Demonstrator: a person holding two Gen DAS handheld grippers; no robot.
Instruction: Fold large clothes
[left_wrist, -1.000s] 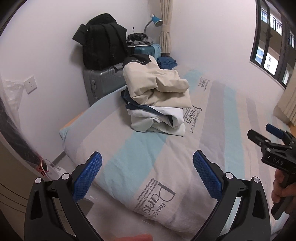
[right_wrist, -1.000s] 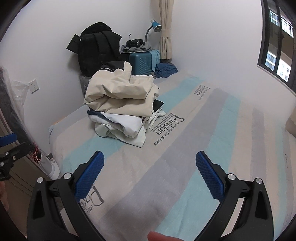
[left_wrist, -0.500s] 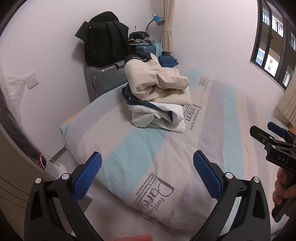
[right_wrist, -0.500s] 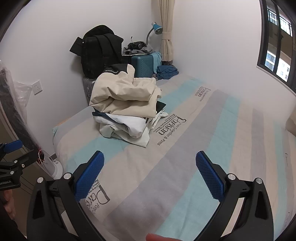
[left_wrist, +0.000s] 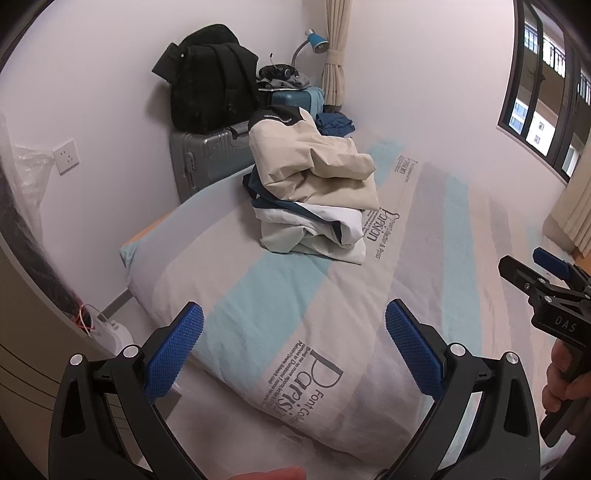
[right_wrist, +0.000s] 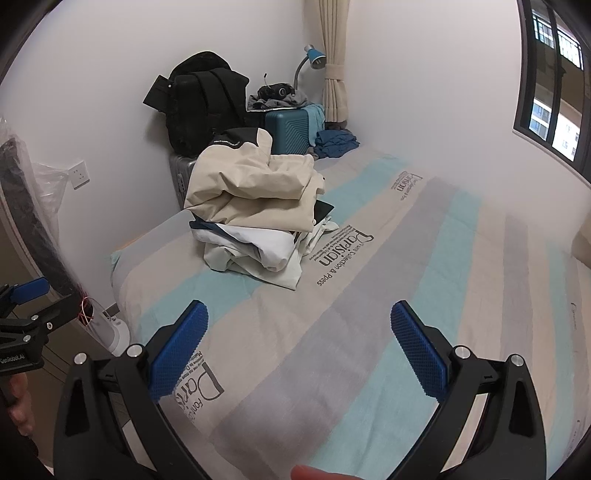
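Clothes pile (left_wrist: 314, 192) on bed (left_wrist: 258, 295); tools spread, empty.

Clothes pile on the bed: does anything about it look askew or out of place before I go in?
Yes. The clothes pile is uneven: the beige jacket on top is bunched and overhangs the white garments beneath, whose edges spill loosely onto the striped bedsheet. Both claws are open and clear of it.
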